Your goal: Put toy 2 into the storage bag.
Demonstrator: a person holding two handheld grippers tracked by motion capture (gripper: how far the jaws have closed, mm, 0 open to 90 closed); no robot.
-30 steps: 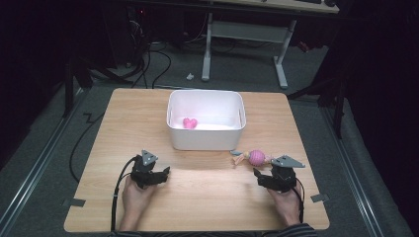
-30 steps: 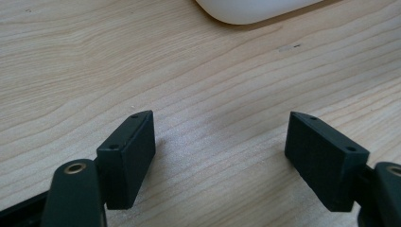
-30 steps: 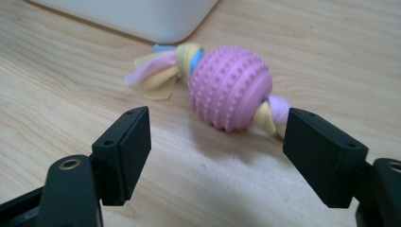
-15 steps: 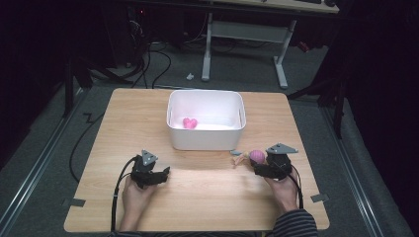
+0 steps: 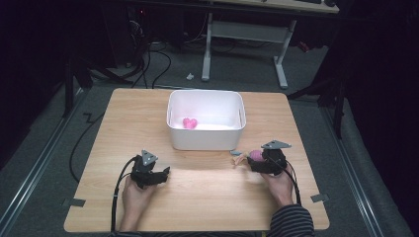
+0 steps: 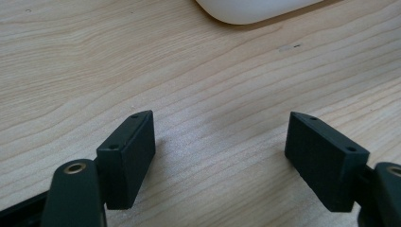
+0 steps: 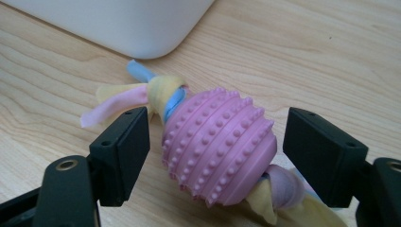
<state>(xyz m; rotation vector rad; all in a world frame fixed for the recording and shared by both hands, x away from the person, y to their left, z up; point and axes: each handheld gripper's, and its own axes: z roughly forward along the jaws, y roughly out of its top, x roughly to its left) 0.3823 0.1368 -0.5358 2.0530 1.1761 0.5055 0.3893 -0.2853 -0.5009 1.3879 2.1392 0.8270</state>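
Left claw is resting low over the surface, its two black block-shaped jaws spread wide with bare wood grain lying between them in the left gripper view. One hand is gripping it from below. One white bin, rectangular with rounded corners and smooth matte walls, is sitting at the middle of the surface; its lower corner is showing at the top of the left gripper view. Inside it, one small pink object is lying near the front wall.

Right of the bin, just off its front corner, one toy is lying on the wood. It is consisting of one pink, egg-shaped rubber ball covered in rows of small studs, with soft fabric strips in yellow, pink and blue knotted at both ends. Right claw is straddling the ball, jaws spread, each one standing slightly clear of the rubber. In the high view this claw is sitting at the toy, with one hand behind it.
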